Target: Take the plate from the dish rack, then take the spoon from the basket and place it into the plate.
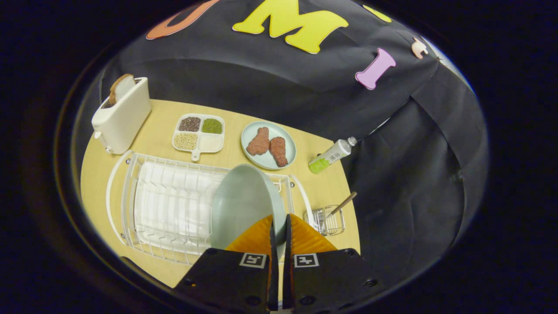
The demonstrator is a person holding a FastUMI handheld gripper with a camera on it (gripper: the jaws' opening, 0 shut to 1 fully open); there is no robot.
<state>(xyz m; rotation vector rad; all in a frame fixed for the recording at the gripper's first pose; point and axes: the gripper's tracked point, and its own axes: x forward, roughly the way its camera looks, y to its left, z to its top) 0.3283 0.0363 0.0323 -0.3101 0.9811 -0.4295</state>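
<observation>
A pale grey-green plate [242,205] stands on edge over the right part of the white wire dish rack [165,205]. My gripper [279,221] is shut on the plate's near rim, one finger on each face. To the right of the rack sits a small wire basket [328,223], just beyond my right finger. A spoon [343,204] with a wooden handle leans out of it toward the right. I cannot tell whether the plate still rests in the rack's slots or hangs clear of them.
On the wooden table [161,126] behind the rack stand a white toaster [123,115] with a bread slice, a four-part tray [199,133] of grains, and a plate with two pieces of meat [268,145]. A bottle [331,155] lies at the far right edge.
</observation>
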